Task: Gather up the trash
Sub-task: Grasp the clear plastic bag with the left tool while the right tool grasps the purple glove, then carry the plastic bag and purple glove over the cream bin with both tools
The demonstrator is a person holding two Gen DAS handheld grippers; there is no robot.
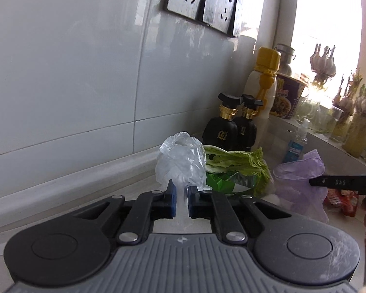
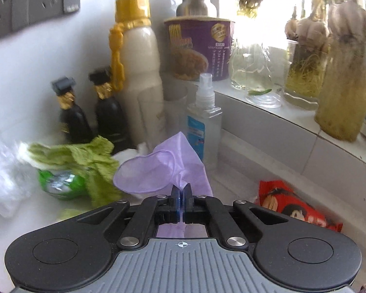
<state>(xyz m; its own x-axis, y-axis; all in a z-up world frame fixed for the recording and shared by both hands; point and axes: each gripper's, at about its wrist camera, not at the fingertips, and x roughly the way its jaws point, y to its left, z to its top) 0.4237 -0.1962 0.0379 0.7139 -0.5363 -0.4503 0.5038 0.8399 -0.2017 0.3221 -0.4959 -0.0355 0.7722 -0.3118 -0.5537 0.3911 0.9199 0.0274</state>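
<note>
One tall cream bottle (image 2: 141,73) with a yellow cap and two black bottles (image 1: 231,129) are seen beyond both tools. One clear plastic bag (image 1: 180,161) is pinched in the nearly closed left gripper (image 1: 182,191); one purple glove (image 2: 158,166) is clamped in the fully closed right gripper (image 2: 182,190). One red wrapper (image 2: 297,207), right of that gripper, is shown clearly only in the right view.

Clear bag (image 1: 180,163) left of cabbage leaf (image 1: 236,162) — glove (image 2: 158,168) right, bottles (image 1: 231,129) behind.
</note>
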